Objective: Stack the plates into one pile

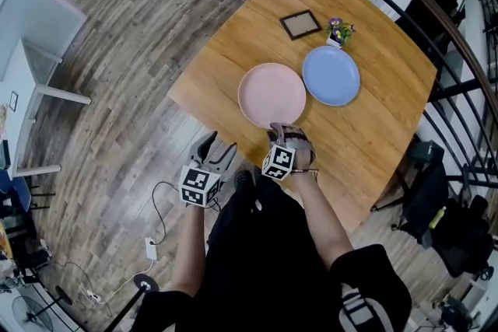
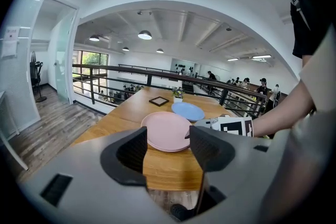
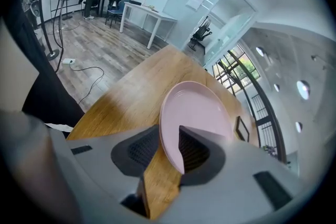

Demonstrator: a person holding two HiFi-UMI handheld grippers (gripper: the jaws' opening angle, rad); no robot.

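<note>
A pink plate point(image 1: 271, 93) point(image 2: 167, 131) point(image 3: 197, 107) lies flat on the wooden table point(image 1: 373, 128), near its front edge. In the left gripper view its rim looks doubled, as if two pink plates lie one on the other. A blue plate point(image 1: 331, 75) point(image 2: 187, 110) lies just right of it, almost touching. My right gripper point(image 1: 286, 128) point(image 3: 168, 147) is at the pink plate's near rim; the rim passes between its jaws, which stand slightly apart around it. My left gripper point(image 1: 214, 148) point(image 2: 168, 152) hangs open and empty off the table's front left edge, facing the plates.
Behind the plates stand a small dark picture frame point(image 1: 300, 24) point(image 2: 158, 101) and a little flower pot point(image 1: 339, 32) point(image 2: 178, 94). A black railing point(image 1: 459, 50) runs along the table's far and right sides. Wooden floor point(image 1: 117, 89) lies to the left.
</note>
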